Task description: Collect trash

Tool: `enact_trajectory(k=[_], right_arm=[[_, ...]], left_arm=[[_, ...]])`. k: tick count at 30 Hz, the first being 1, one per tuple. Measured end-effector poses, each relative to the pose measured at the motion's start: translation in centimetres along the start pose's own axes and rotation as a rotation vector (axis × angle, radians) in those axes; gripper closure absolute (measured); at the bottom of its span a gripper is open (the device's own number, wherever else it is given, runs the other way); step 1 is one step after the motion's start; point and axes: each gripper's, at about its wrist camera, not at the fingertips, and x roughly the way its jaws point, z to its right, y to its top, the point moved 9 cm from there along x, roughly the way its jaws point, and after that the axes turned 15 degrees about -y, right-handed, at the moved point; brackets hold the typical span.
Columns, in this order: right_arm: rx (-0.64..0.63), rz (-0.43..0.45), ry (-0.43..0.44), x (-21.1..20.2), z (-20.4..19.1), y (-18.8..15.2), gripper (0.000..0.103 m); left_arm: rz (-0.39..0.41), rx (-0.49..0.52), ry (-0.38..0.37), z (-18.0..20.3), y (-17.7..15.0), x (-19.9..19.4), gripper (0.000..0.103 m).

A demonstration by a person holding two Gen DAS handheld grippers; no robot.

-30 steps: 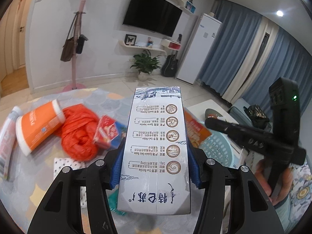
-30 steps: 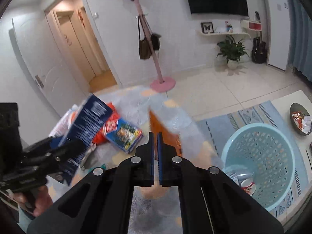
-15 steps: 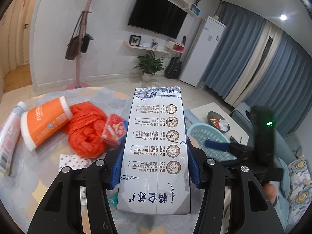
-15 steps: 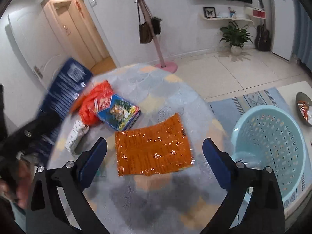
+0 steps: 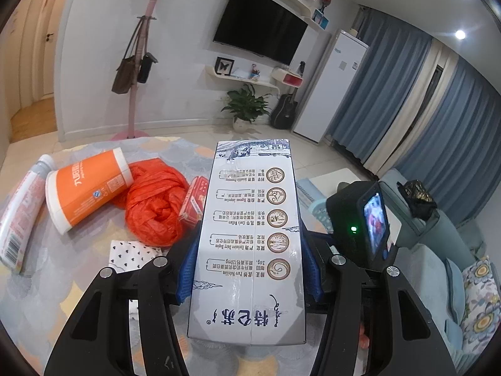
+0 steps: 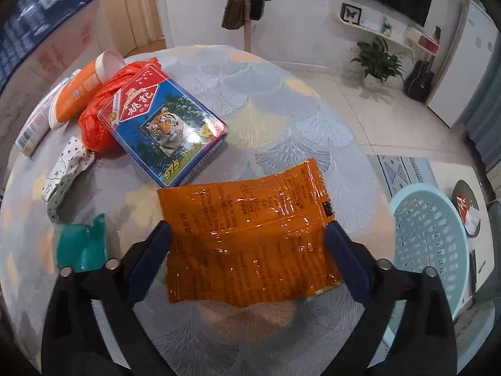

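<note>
My right gripper (image 6: 249, 244), jaws closing, straddles the orange wrapper (image 6: 250, 235) across its long axis; left gripper (image 5: 247, 269) clamps the milk carton (image 5: 250, 238).

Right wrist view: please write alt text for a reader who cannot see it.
The right gripper straddles a flat orange wrapper on the round table, its fingers closing but not yet pressing it. Behind lie a blue tiger box and an orange bag; a pale blue basket stands right.

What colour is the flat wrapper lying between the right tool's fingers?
Glossy orange with dark printed text; the wrapper shows best in the right wrist view.
</note>
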Motion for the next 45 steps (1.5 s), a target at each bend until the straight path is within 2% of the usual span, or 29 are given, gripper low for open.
enact_trajectory(k=[4, 5, 6, 8, 9, 10, 11, 15, 17, 19, 20, 24, 29, 32, 37, 38, 42, 44, 45], right_arm=[[-0.054, 0.03, 0.026, -1.2, -1.5, -0.1, 0.061], [-0.06, 0.032, 0.034, -1.3, -1.8, -0.1, 0.065], [-0.06, 0.031, 0.049, -1.5, -2.0, -0.2, 0.074], [-0.057, 0.032, 0.059, -1.7, -2.1, -0.3, 0.084], [-0.05, 0.03, 0.07, -1.8, -2.0, -0.3, 0.094], [-0.041, 0.026, 0.093, -1.9, -1.9, -0.4, 0.099], [-0.023, 0.026, 0.127, -2.2, -1.7, -0.4, 0.099], [0.012, 0.066, 0.14, -4.4, -0.8, -0.3, 0.098], [0.036, 0.054, 0.168, -5.2, -0.9, -0.3, 0.085], [0.038, 0.053, 0.156, -5.7, -1.1, -0.6, 0.02], [0.033, 0.084, 0.123, -6.0, -1.2, -0.7, 0.018], [-0.011, 0.055, 0.063, -5.2, -2.1, -1.3, 0.018], [-0.016, -0.013, -0.051, -2.3, -0.4, -2.2, 0.017], [-0.012, -0.004, -0.019, -1.6, -0.1, -1.8, 0.013], [-0.03, -0.015, -0.002, -0.8, -0.3, -0.6, 0.016], [-0.035, -0.014, 0.004, -0.7, -0.4, -0.3, 0.018], [-0.048, 0.0, 0.024, -1.3, -0.6, 0.2, 0.049], [-0.037, -0.004, 0.064, -1.5, -0.8, 0.4, 0.061], [-0.031, -0.007, 0.085, -1.6, -1.0, 0.4, 0.071]], left_arm=[[-0.001, 0.001, -0.002, 0.2, 0.0, 0.1, 0.05], [-0.001, 0.002, -0.002, 0.2, 0.0, 0.1, 0.05], [-0.001, 0.004, 0.0, 0.3, 0.0, 0.1, 0.05], [-0.001, 0.002, 0.0, 0.3, 0.0, 0.1, 0.05], [0.0, 0.003, 0.002, 0.3, 0.0, 0.1, 0.05], [0.002, 0.004, 0.004, 0.2, 0.1, 0.1, 0.05], [0.004, 0.004, 0.005, 0.2, 0.2, 0.0, 0.05], [0.013, 0.0, 0.007, -0.1, 0.3, -0.2, 0.05], [0.015, -0.006, 0.002, -0.1, 0.3, 0.0, 0.05], [0.015, -0.006, -0.002, -0.2, 0.2, 0.0, 0.05], [0.013, -0.003, -0.004, -0.2, 0.1, -0.1, 0.05], [0.012, 0.003, -0.001, -0.5, 0.0, -0.4, 0.05], [0.021, -0.005, 0.005, -1.1, 0.1, -0.9, 0.05], [0.023, -0.011, 0.004, -1.2, 0.0, -1.0, 0.05], [0.024, -0.015, 0.005, -1.2, -0.3, -1.0, 0.05], [0.023, -0.014, 0.004, -1.2, -0.2, -1.0, 0.05], [0.027, -0.006, 0.011, -1.2, -0.4, -1.3, 0.05], [0.026, -0.007, 0.01, -1.2, -0.5, -1.3, 0.05], [0.025, -0.007, 0.01, -1.2, -0.5, -1.3, 0.05]])
